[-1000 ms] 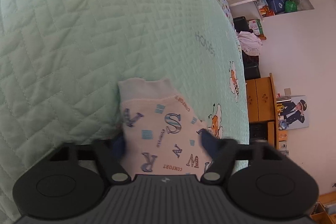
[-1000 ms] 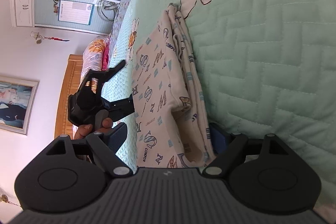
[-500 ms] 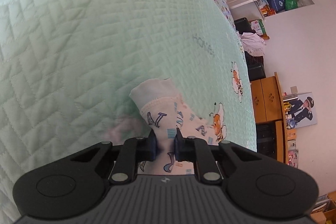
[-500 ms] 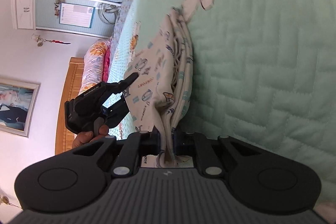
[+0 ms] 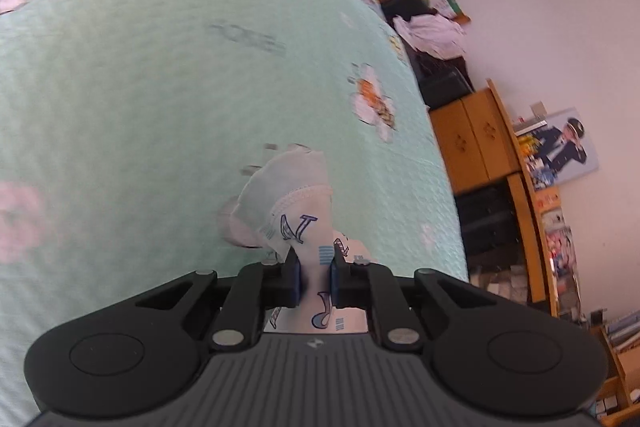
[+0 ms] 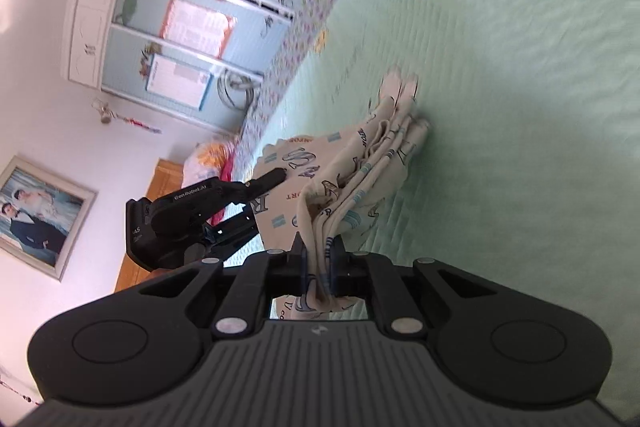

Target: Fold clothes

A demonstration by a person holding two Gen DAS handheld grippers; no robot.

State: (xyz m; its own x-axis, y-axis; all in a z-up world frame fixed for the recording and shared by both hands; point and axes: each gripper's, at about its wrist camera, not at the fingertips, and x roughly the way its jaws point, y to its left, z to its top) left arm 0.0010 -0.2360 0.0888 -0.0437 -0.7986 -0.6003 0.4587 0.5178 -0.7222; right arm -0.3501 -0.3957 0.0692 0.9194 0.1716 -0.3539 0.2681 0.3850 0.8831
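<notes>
Both my grippers clamp the letter-print garment: left gripper pinches the cuffed end, right gripper the bunched layers, cloth's long axis running between them, lifted off the green quilt, mid-bed approx.

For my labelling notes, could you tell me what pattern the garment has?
Cream garment printed with blue and grey letters and small blue squares; clearest in the right wrist view.
</notes>
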